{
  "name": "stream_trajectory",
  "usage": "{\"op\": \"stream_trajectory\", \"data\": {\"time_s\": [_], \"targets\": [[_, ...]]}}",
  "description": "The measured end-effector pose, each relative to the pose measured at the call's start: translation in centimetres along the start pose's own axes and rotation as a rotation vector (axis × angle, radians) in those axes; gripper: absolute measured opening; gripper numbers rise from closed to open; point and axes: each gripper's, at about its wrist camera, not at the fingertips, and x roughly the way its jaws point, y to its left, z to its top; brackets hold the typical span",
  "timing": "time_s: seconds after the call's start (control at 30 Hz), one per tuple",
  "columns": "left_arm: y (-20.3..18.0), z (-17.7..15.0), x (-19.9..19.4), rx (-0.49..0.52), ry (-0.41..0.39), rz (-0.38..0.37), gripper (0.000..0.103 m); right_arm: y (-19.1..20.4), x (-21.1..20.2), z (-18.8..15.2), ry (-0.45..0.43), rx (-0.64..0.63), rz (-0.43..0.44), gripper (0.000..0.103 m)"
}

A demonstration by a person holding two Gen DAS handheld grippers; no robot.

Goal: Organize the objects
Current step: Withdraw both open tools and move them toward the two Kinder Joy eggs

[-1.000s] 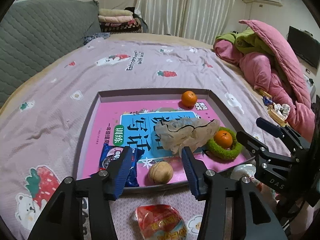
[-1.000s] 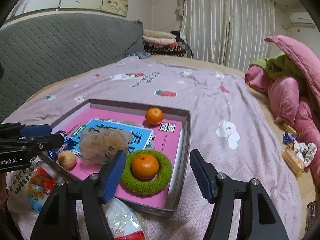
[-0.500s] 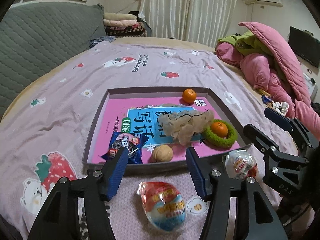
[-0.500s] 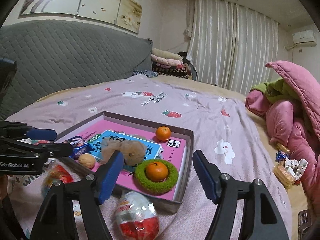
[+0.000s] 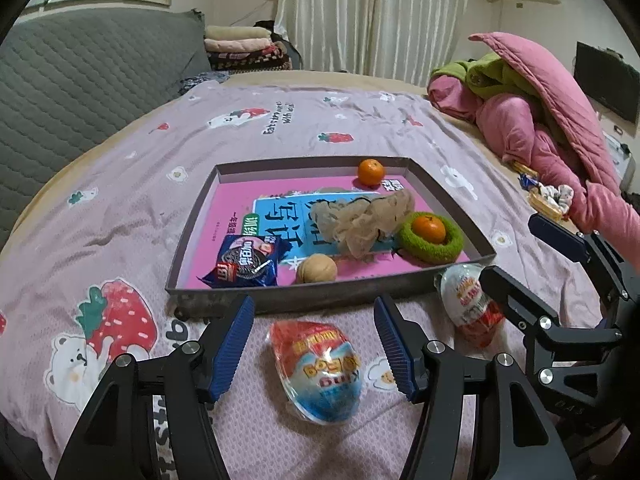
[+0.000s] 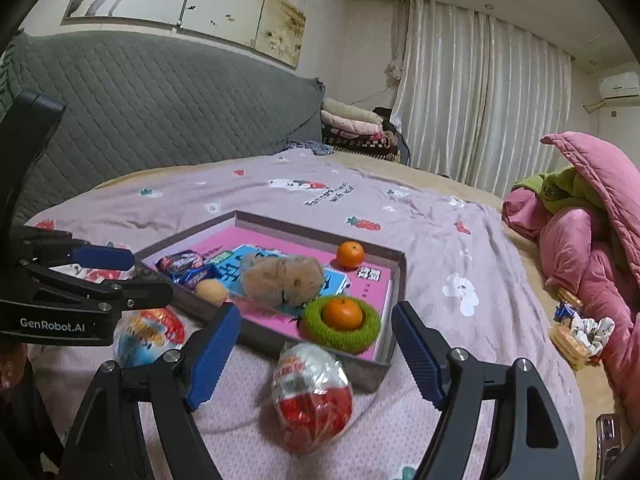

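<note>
A shallow grey tray (image 5: 452, 204) (image 6: 394, 264) lies on the bed. It holds a pink book, an Oreo packet (image 5: 244, 262), a walnut (image 5: 317, 268), a beige scrunchie (image 5: 362, 216), a loose orange (image 5: 371, 171) and an orange in a green ring (image 5: 430, 236) (image 6: 342, 314). Two wrapped chocolate eggs lie on the sheet before the tray. My left gripper (image 5: 314, 346) is open with the blue-bottomed egg (image 5: 318, 368) between its fingers. My right gripper (image 6: 316, 356) is open around the red-bottomed egg (image 6: 312, 392), also in the left wrist view (image 5: 468, 298).
The bed has a purple strawberry-print sheet (image 5: 120, 208). A pink and green quilt heap (image 5: 540, 120) lies at the right. Snack packets (image 6: 576, 332) lie beside it. A grey quilted headboard (image 6: 140, 112) stands at the left, with folded blankets (image 5: 244, 46) and curtains behind.
Both grippers have drawn back from over the tray and away from it. The two wrapped eggs have come into view between their open fingers.
</note>
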Motion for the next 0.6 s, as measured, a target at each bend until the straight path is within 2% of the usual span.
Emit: {"op": "stream_trajectory", "data": {"time_s": [0.6], "targets": [[-0.3,-1.9,0.3,0.008,0.047,0.001,0.064,-0.5,0.2,-2.5,0.086,0.061,0.022,0.078]]}}
